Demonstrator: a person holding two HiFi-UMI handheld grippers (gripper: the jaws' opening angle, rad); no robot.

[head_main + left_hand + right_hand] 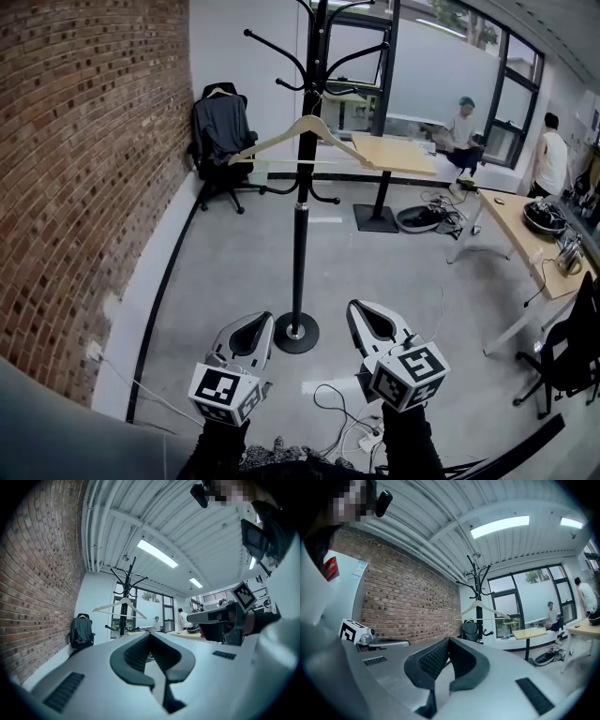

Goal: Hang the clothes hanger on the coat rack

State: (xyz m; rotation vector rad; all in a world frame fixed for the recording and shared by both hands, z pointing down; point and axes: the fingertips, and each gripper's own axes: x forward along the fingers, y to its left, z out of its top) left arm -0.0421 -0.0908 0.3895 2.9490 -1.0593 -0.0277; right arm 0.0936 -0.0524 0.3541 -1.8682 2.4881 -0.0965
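Head view, clothes hanger (272,140) on coat rack (299,246), apparently hooked

Black coat rack (300,234): smooth painted metal, with a soft sheen down the pole. On it hangs the clothes hanger (300,136) of pale bare wood, matt. Left of the rack is the brick wall (84,169), rough and dull red. Under the rack the grey floor (234,281) looks like smooth concrete, faintly shiny. Behind the rack on the left, a chair (220,131) is draped in dark cloth. Right of the rack there's a tabletop (394,152) in light wood finish. In front of the rack, the left gripper (255,328) and right gripper (364,314) have pale matt plastic shells and dark ribbed pads (136,653).
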